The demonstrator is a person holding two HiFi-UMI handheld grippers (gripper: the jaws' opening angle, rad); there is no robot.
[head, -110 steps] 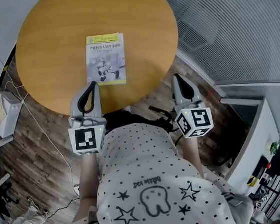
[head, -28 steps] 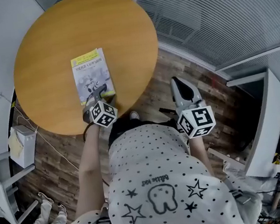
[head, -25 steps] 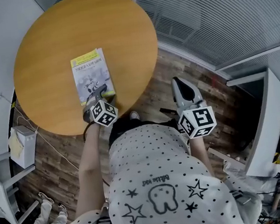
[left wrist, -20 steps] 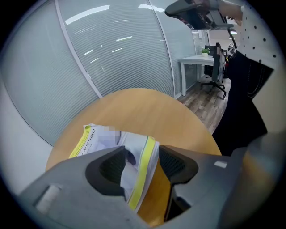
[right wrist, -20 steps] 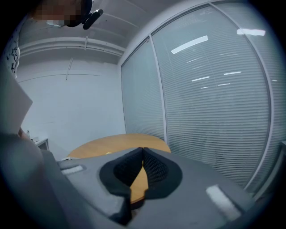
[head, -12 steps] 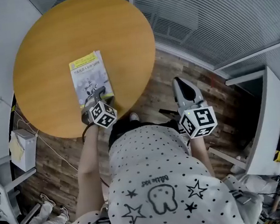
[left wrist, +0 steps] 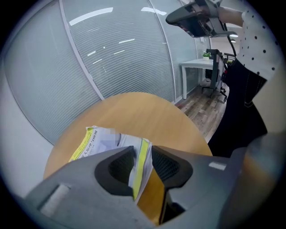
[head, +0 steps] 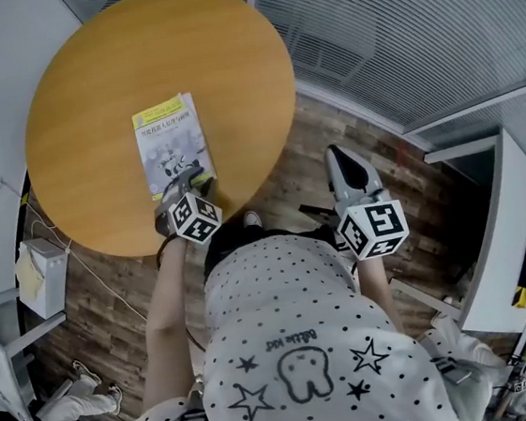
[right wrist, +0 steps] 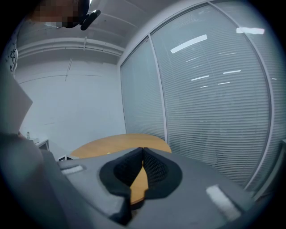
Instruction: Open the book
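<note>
A book [head: 172, 144] with a grey-white cover and yellow bands lies closed on the round wooden table [head: 115, 71]. My left gripper [head: 193, 177] points down at the book's near right corner. In the left gripper view its jaws have just been closing, and the book's [left wrist: 105, 143] yellow-banded near edge stands between the pads of the left gripper [left wrist: 143, 156], which touch it on both sides. My right gripper [head: 336, 152] hangs off the table over the floor to the right. The right gripper [right wrist: 142, 154] has its pads together and holds nothing.
A glass wall with blinds curves behind the table. A white box [head: 35, 261] sits on the wooden floor at the left. A white desk [head: 504, 253] stands at the right. The person's dotted shirt fills the lower head view.
Since the oldest frame my left gripper has gone from the table's edge to the book's near corner and tipped down. Over the last second the head view barely differs. The right gripper has stayed put.
</note>
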